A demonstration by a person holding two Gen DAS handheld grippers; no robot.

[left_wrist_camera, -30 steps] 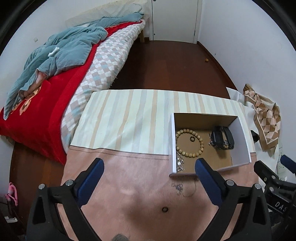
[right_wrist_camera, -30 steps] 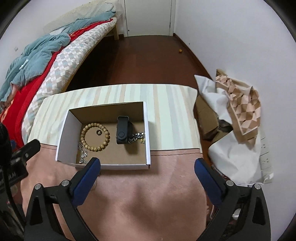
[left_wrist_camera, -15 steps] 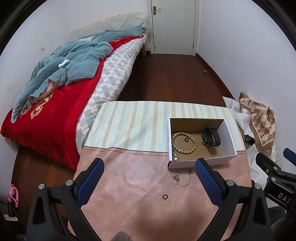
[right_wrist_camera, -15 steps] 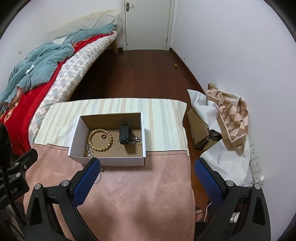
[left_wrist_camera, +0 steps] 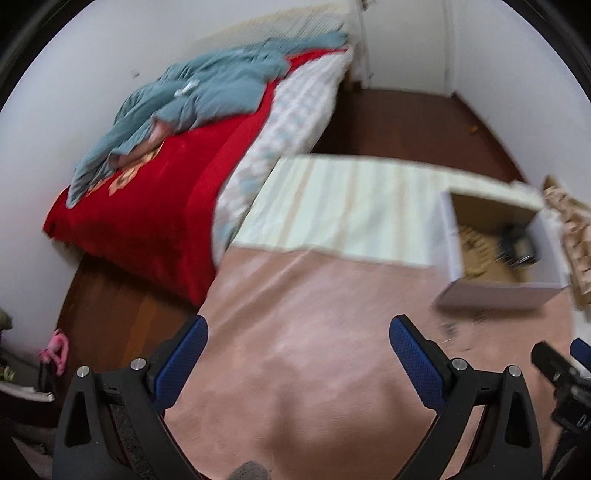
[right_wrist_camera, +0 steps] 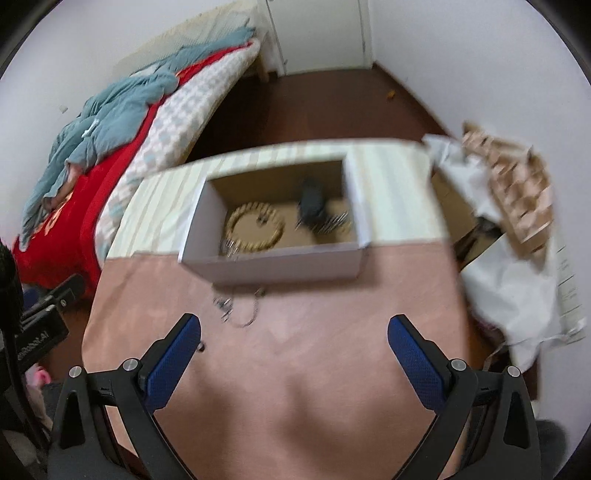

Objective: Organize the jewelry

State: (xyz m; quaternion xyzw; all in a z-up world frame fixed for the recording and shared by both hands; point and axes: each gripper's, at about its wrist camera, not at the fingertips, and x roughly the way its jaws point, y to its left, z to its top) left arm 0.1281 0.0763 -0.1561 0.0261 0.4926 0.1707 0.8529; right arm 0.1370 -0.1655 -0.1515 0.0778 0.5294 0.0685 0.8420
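Note:
A white cardboard box (right_wrist_camera: 273, 264) stands on the table and holds a wooden bead bracelet (right_wrist_camera: 255, 227), a black watch (right_wrist_camera: 312, 203) and a metal chain (right_wrist_camera: 334, 221). In front of it a thin silver necklace (right_wrist_camera: 240, 308) lies on the pink cloth (right_wrist_camera: 295, 332). A small dark ring (right_wrist_camera: 201, 347) peeks out by my right gripper's left finger. My right gripper (right_wrist_camera: 295, 332) is open over the pink cloth with nothing in it. My left gripper (left_wrist_camera: 301, 332) is open too, left of the box (left_wrist_camera: 495, 291). Both views are blurred.
A bed (left_wrist_camera: 155, 199) with a red cover and a blue blanket lies to the left. White bags and a patterned cloth (right_wrist_camera: 517, 184) lie on the floor right of the table. A striped cloth (left_wrist_camera: 343, 206) covers the table's far half. A closed door (right_wrist_camera: 317, 33) is behind.
Both grippers have pulled back and up from the box, then swung, so the views now blur. The necklace and ring on the cloth have come into the right wrist view.

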